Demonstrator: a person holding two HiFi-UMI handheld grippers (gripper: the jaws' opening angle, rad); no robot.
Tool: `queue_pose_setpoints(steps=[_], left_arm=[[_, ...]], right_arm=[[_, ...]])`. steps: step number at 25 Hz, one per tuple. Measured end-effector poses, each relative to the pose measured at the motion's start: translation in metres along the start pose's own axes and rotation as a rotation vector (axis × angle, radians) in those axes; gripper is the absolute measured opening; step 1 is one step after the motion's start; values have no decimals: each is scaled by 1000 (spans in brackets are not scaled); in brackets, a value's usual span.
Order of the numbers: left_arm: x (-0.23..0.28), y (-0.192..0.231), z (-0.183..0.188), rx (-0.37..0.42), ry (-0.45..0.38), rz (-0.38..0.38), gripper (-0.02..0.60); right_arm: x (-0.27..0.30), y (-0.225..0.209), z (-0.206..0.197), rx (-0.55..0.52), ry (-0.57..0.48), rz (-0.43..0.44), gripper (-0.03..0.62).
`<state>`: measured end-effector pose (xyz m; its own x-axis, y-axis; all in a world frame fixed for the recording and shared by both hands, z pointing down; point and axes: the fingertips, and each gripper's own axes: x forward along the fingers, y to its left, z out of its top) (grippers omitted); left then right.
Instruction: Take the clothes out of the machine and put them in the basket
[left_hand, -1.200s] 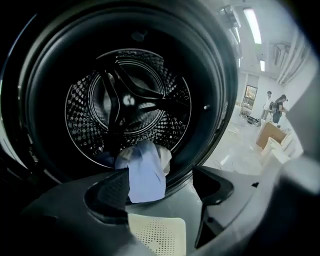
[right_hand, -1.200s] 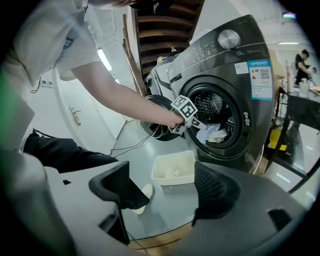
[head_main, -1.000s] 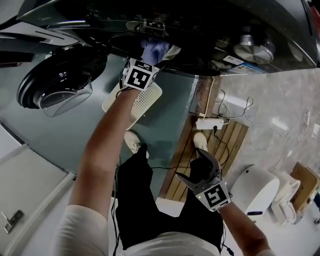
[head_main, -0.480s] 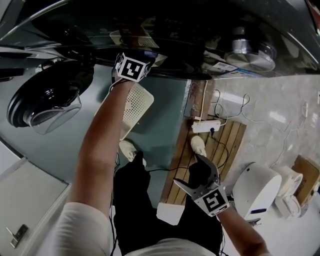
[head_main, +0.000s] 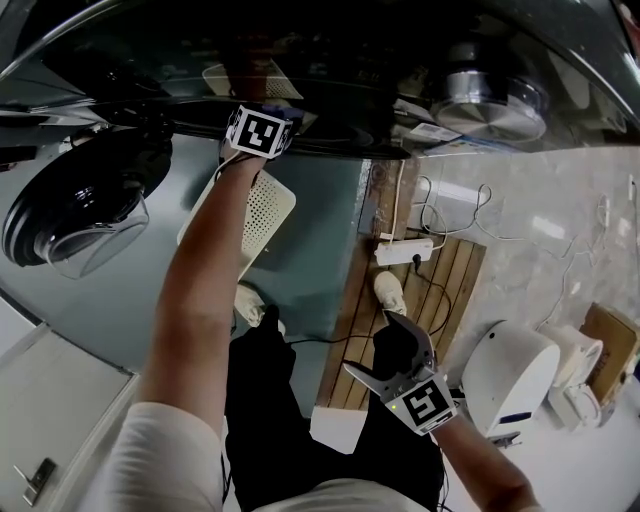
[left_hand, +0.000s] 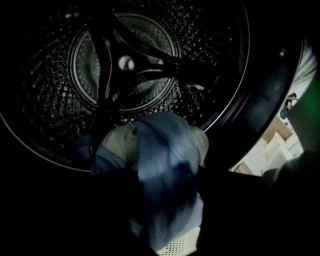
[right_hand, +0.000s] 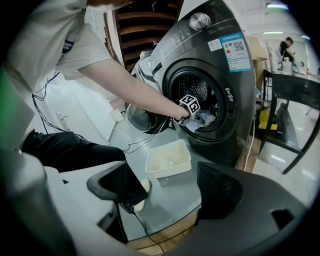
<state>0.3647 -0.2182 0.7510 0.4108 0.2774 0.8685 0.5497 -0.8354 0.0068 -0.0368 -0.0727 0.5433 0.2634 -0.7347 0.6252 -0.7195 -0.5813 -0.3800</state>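
Blue garment (left_hand: 165, 165) pinched in my left gripper (left_hand: 167, 210) at the mouth of the washing machine (right_hand: 220, 70).
The cloth hung bunched between the jaws, which were pressed onto it, just inside the machine's door opening, with the drum (left_hand: 125, 60) behind it. The cream basket (right_hand: 168, 158) sat on the floor right in front of the machine, below that opening. My right gripper (right_hand: 165, 195) was well back from the machine, jaws spread wide, holding nothing.

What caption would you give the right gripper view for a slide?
Left claw grips blue clothes at the washing machine door; a white basket sits on the floor nearby.
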Motion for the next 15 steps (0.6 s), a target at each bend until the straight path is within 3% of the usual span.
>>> queue_pose_setpoints(steps=[7,15], left_arm=[[-9,-2,-4,0,22,15,197],[-31,-7,-3,15,-10,20,143]], right_arm=[[0,0,3,-5,-8,11,423],[0,3,12,-21,-13,36,420]])
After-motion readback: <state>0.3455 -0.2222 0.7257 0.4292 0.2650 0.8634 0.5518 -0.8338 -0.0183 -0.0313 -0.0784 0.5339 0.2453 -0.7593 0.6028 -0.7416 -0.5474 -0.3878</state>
